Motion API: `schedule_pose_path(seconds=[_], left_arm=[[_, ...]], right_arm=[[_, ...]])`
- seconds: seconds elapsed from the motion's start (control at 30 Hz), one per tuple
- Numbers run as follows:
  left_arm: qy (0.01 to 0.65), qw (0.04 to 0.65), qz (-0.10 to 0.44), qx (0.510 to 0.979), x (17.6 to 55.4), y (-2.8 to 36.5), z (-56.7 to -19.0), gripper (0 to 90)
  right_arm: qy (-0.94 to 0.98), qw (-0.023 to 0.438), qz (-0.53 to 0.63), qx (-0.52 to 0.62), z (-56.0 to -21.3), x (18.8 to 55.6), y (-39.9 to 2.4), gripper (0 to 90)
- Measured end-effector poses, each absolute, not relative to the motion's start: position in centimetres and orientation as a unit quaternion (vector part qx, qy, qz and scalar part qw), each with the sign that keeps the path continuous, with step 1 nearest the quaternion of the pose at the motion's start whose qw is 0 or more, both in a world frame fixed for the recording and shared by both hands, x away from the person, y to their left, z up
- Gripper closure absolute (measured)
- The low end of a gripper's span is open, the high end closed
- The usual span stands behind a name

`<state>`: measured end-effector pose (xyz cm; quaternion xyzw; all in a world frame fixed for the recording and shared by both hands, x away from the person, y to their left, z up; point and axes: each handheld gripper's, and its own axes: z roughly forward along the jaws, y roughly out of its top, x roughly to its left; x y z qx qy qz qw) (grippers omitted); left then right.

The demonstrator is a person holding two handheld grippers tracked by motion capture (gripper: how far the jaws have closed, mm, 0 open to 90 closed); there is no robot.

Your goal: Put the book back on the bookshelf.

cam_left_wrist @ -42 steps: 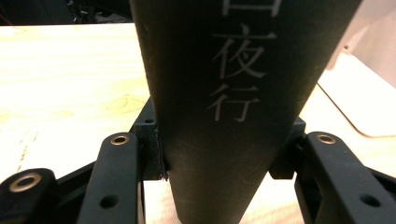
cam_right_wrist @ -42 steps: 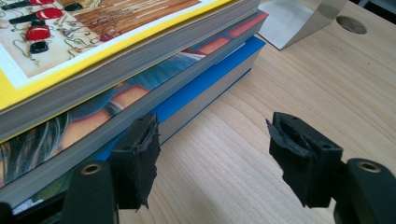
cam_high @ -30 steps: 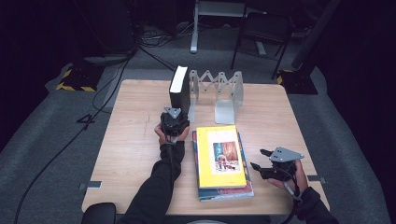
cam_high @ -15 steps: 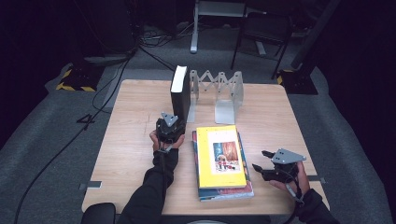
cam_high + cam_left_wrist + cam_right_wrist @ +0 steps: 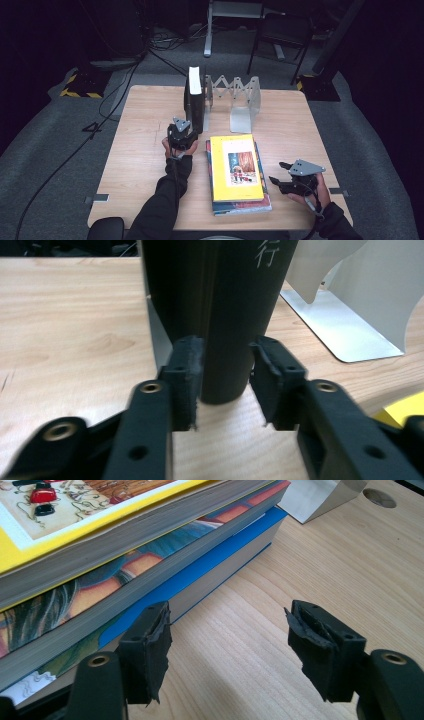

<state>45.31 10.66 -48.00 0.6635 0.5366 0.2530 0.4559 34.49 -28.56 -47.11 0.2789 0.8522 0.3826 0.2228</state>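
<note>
A dark room with grey carpet and trailing cables surrounds a pale wooden worktop [image 5: 150, 150]. Toward its far edge stands a metal accordion book rack [image 5: 235, 95], with one black book [image 5: 194, 97] upright at the rack's left end. Near the front edge, right of centre, lies a flat stack of books [image 5: 237, 172], a yellow-covered one on top.

The left gripper [image 5: 181, 134] sits just in front of the black book. In the left gripper view its jaws have just been closing around the spine [image 5: 235, 315]: the left pad [image 5: 186, 375] looks to be touching it, while the right pad [image 5: 267, 380] stands a sliver off, so the grip is not yet made. The right gripper [image 5: 287, 180] rests open beside the stack's right side, near the front right corner, holding nothing.

To do this step well, the left gripper should likely close until both pads press the spine evenly, keeping square to it so the book does not twist or tip. The grasp is low on the spine, so a slow, steady movement would suit, keeping the book clear of the rack's end plate [image 5: 155, 335].
</note>
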Motion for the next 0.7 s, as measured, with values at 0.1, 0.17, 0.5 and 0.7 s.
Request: schedule_pose_path(seconds=[0.1, 0.17, 0.5, 0.7], left_arm=[[0.524, 0.464, 0.249, 0.670, 44.7, 10.1, -48.1, 55.7], [0.526, 0.456, 0.263, 0.668, 44.8, 9.4, -48.0, 47.1], [0.567, 0.434, 0.269, 0.647, 47.2, 9.3, -48.8, 40.2], [0.571, 0.424, 0.282, 0.644, 47.5, 8.7, -49.1, 32.0]], right_arm=[[0.852, 0.224, 0.382, 0.279, -47.1, 34.5, -28.5, 33.7], [0.852, 0.224, 0.381, 0.279, -47.1, 34.5, -28.5, 33.7], [0.854, 0.221, 0.379, 0.279, -47.3, 34.6, -28.4, 33.7], [0.857, 0.220, 0.378, 0.274, -47.3, 34.5, -28.2, 33.8]])
